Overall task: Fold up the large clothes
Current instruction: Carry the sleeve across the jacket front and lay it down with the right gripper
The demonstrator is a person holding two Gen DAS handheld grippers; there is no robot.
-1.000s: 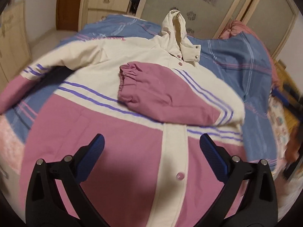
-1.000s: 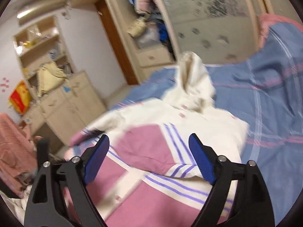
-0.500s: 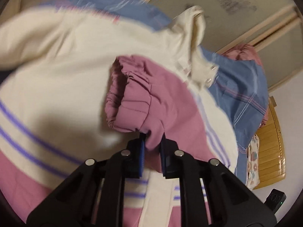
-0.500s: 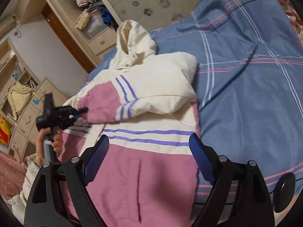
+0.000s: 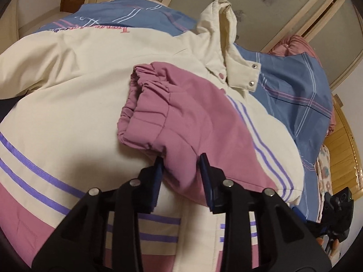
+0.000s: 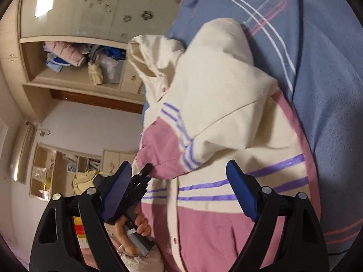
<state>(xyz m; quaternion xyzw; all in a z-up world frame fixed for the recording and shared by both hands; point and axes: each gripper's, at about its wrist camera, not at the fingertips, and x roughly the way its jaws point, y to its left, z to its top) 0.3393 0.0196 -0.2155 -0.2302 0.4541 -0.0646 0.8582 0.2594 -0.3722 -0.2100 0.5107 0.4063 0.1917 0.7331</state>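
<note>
A cream and pink hooded jacket (image 5: 68,86) with purple stripes lies face up on a blue plaid bed cover (image 5: 295,86). Its pink sleeve (image 5: 181,117) is folded across the chest. My left gripper (image 5: 181,161) has its jaws partly apart around the lower edge of that sleeve, with sleeve fabric between the pads. In the right wrist view the jacket (image 6: 226,113) fills the middle. My right gripper (image 6: 179,176) is open and empty above the jacket front. The left gripper (image 6: 136,185) shows there at the sleeve.
A wardrobe with patterned sliding doors (image 5: 261,2) stands behind the bed. Open shelves with clothes (image 6: 74,59) and a desk area lie to the left. A wooden headboard (image 5: 342,158) is at the right. The bed cover (image 6: 329,90) spreads to the right of the jacket.
My left gripper went from open to shut on the pink sleeve, and now its jaws have parted somewhat. My right gripper has swung over the jacket and rolled.
</note>
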